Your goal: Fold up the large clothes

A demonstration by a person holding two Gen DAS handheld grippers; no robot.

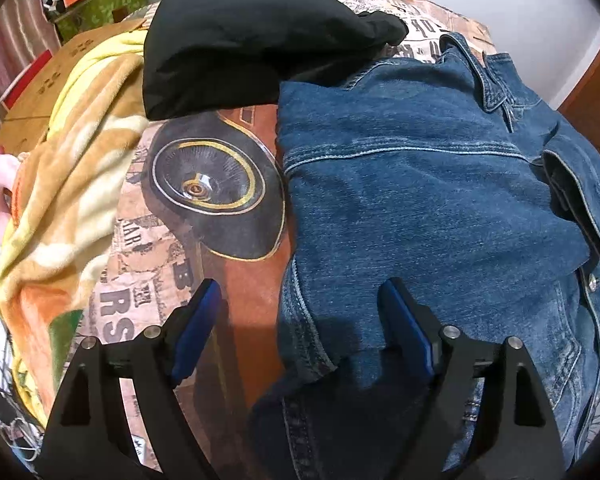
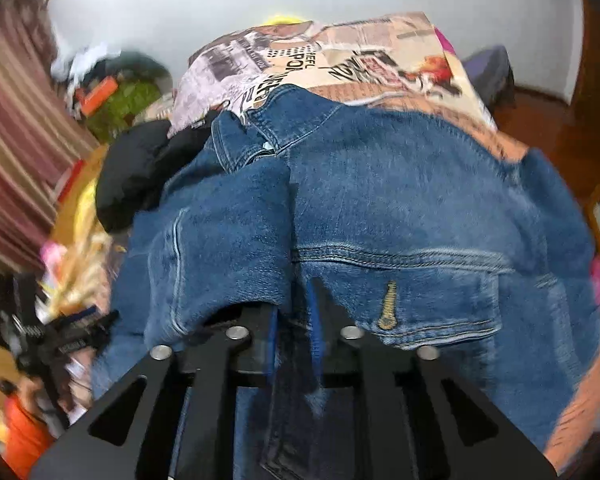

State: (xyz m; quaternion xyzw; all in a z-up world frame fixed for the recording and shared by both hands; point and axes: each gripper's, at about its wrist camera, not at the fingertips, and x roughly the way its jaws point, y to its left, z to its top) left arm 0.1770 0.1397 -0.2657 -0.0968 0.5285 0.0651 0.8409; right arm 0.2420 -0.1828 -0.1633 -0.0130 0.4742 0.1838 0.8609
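A blue denim jacket (image 1: 432, 200) lies spread on the printed bedspread (image 1: 220, 280), one part folded over itself. My left gripper (image 1: 300, 304) is open and empty, just above the jacket's left edge. In the right wrist view my right gripper (image 2: 294, 308) is shut on a fold of the denim jacket (image 2: 400, 200); the cloth drapes over the left finger (image 2: 266, 344) and hides its tip. The view is blurred by motion.
A black garment (image 1: 240, 48) lies bunched beyond the jacket and also shows in the right wrist view (image 2: 136, 176). A yellow-orange blanket (image 1: 64, 184) lies at the bed's left. A green box (image 1: 100, 4) and clutter stand beyond it. A wooden floor (image 2: 540, 120) lies right of the bed.
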